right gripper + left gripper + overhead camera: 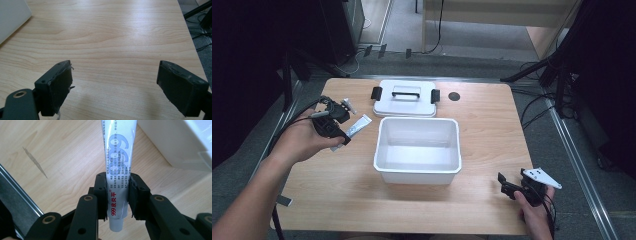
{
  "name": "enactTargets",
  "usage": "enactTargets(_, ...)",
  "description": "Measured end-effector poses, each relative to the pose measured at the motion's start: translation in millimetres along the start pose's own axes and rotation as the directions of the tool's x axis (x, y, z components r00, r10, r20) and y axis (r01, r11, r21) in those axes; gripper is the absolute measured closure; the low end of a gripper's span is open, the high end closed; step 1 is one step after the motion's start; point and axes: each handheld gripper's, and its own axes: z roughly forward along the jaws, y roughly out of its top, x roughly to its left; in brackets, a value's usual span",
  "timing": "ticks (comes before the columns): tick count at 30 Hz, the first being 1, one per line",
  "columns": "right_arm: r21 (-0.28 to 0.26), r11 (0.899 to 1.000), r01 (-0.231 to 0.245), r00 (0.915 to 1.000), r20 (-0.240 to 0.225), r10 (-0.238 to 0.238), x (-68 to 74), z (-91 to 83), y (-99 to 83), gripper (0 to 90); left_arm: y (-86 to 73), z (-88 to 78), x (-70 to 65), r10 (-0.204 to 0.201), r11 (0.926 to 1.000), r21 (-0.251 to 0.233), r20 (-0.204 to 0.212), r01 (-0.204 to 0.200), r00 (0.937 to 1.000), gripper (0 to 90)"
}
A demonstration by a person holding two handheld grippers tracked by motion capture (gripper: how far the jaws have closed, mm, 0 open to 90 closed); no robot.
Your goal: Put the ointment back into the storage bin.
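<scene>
Gripping a white ointment tube (119,170) in my left gripper (343,134), I am holding it clear of the wooden table (482,130), out at about nine o'clock from the open white bin (417,150). My jaws there are pressing on the tube near its capped end, the cap poking back toward my palm and the long printed body pointing away toward one o'clock, at the bin's near corner. I am judging that this low grip leaves most of the tube free, so the far end can go over the bin's wall first. In the left gripper view the pads (101,195) are sitting flat on either side of the printed label, and the tube is lying straight between them, not twisted.

At the middle the bin is standing empty, its rim level. Its lid (405,98), with a handle and two dark latches, is lying flat just beyond it at twelve o'clock, set aside, I take it, so the mouth is open for loading. A small dark round spot (454,96) is showing on the table just to the right of the lid.

Over at four o'clock from the bin, my right gripper (512,185) is resting low by the table's near edge, jaws spread wide with nothing between them, well apart from the bin. I am keeping it out of the way there, as I judge it, so the left has a free path.
</scene>
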Motion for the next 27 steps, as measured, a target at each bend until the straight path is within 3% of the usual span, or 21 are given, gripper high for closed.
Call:
enactTargets(7,-0.001,1.000,-0.001,1.0000,0.000,0.001,-0.2,0.1,0.0,13.2,4.3,-11.0,-9.0,0.101,0.9936,-0.048,-0.034,-0.103,0.9943,71.8)
enactTargets(8,0.000,1.000,-0.002,1.0000,0.001,0.002,-0.2,0.1,0.0,13.2,5.1,-13.6,-12.8,0.152,0.9863,-0.057,-0.039,-0.154,0.9875,71.8)
enactTargets(9,0.000,1.000,-0.002,1.0000,0.001,0.002,-0.2,0.1,0.0,13.2,5.1,-13.6,-12.8,0.152,0.9863,-0.057,-0.039,-0.154,0.9875,71.8)
enactTargets(11,-0.001,1.000,-0.002,1.0000,0.001,0.002,-0.2,0.1,0.0,13.2,6.0,-15.2,-14.8,0.203,0.9773,-0.051,-0.054,-0.206,0.9777,71.8)
enactTargets(12,0.000,1.000,-0.003,1.0000,0.000,0.003,-0.3,0.1,0.1,13.2,7.5,-17.1,-16.9,0.248,0.9668,-0.045,-0.071,-0.252,0.9661,71.8)
enactTargets(13,0.000,1.000,-0.003,1.0000,0.000,0.003,-0.3,0.1,0.1,13.2,7.5,-17.1,-16.9,0.248,0.9668,-0.045,-0.071,-0.252,0.9661,71.8)
enactTargets(15,0.000,1.000,-0.002,1.0000,0.000,0.002,-0.3,0.1,0.1,13.2,8.4,-19.1,-18.1,0.272,0.9597,-0.050,-0.076,-0.277,0.9591,71.8)
enactTargets(16,0.001,1.000,-0.004,1.0000,0.000,0.004,-0.2,0.1,0.1,13.2,9.5,-20.8,-19.4,0.292,0.9531,-0.065,-0.059,-0.296,0.9546,71.8)
enactTargets(17,0.001,1.000,-0.004,1.0000,0.000,0.004,-0.2,0.1,0.1,13.2,9.5,-20.8,-19.4,0.292,0.9531,-0.065,-0.059,-0.296,0.9546,71.8)
enactTargets(20,0.001,1.000,-0.005,1.0000,-0.001,0.005,-0.3,0.1,0.1,13.2,13.2,-23.2,-24.0,0.325,0.9427,-0.063,-0.044,-0.328,0.9445,71.8)
enactTargets(27,0.001,1.000,-0.004,1.0000,-0.002,0.004,-0.4,0.1,0.1,13.2,20.9,-28.0,-31.4,0.360,0.9303,-0.063,-0.033,-0.361,0.9323,71.9)
